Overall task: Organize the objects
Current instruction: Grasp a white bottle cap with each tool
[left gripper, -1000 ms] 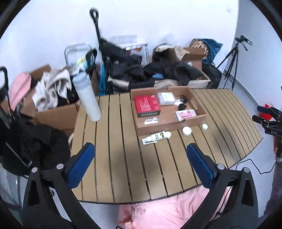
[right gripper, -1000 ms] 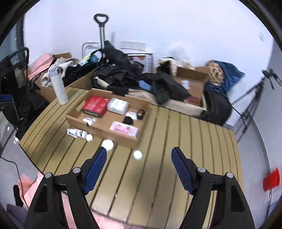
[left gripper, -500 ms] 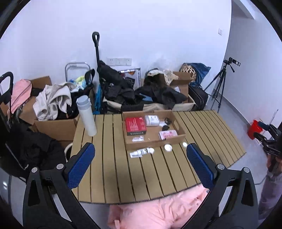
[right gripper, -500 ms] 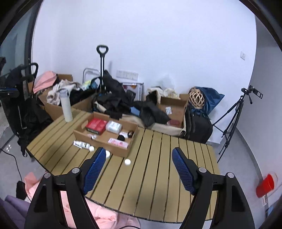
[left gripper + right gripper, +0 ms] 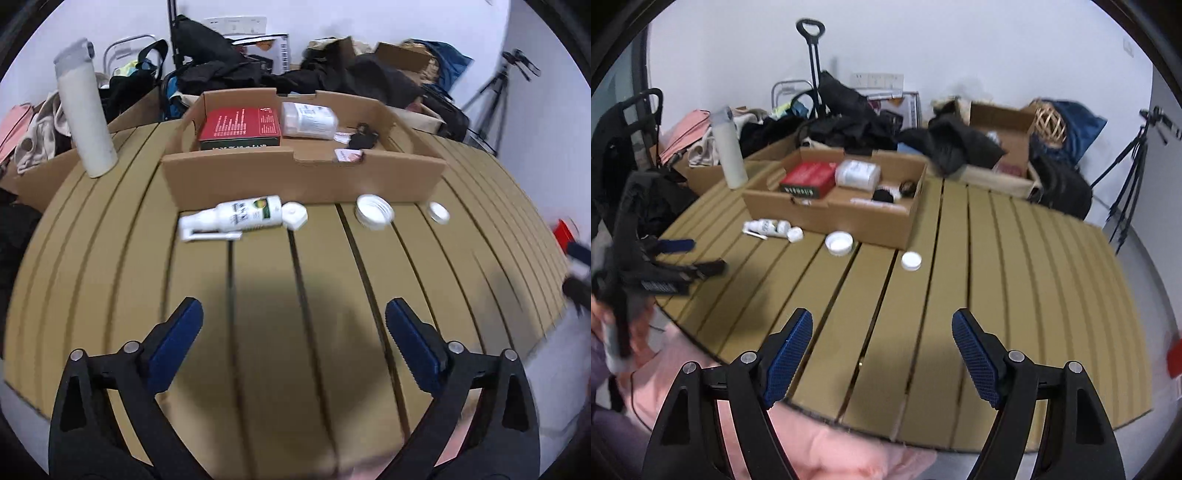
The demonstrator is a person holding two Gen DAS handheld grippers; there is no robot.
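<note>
Compared with the view half a second earlier, both wrist cameras now sit much lower and closer to the tan slatted wooden table (image 5: pixel 110 258), so the loose items fill more of each view. Left gripper (image 5: pixel 294 325) and right gripper (image 5: pixel 882 334) each hover above the near slats with blue-padded jaws spread wide and nothing between them. Task items: a white plastic spray bottle with a green label (image 5: pixel 236 218) lies on its side just in front of the shallow brown cardboard tray (image 5: pixel 303 181), its white cap (image 5: pixel 294 215) touching its end; a wide white jar lid (image 5: pixel 374 211) and a smaller white lid (image 5: pixel 438 213) rest on the slats near the tray's front wall. Inside the tray are a red rectangular box (image 5: pixel 240 127) and a clear-wrapped white packet (image 5: pixel 308 120). A tall white insulated flask (image 5: pixel 86 114) stands upright beside the tray. Likely risks: flat lids may slip from the pads or skid along the slat gaps, and the round bottle may roll if nudged off-centre.
</note>
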